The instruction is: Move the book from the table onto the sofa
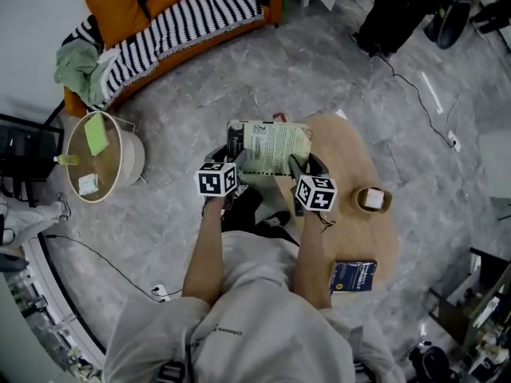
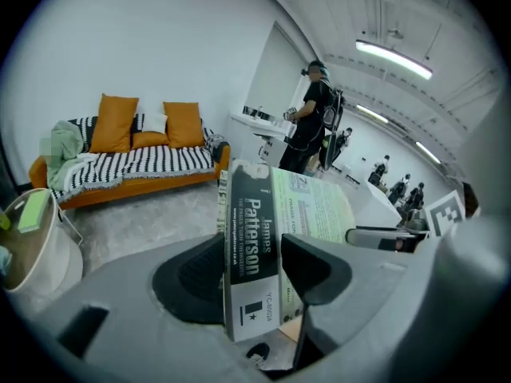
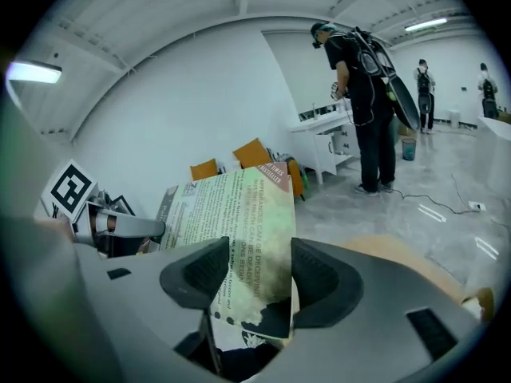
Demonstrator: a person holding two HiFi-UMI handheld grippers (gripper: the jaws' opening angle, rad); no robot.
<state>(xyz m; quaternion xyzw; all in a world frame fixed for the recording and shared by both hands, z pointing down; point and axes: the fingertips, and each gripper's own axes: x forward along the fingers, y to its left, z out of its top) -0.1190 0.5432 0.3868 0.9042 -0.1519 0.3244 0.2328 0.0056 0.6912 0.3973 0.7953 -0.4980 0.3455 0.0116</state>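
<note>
Light grey short-sleeved T-shirt (image 1: pixel 239 317) with small dark lettering; the grey left gripper (image 2: pixel 251 270) and right gripper (image 3: pixel 254 282) carry black-and-white marker cubes (image 1: pixel 217 179).

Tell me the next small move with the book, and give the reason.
Probably carry the book forward and to the left, toward the sofa. The left gripper and the right gripper are both shut on it, one at each side, and it appears held up over the near edge of the table. The sofa stands across the floor in that direction.
</note>
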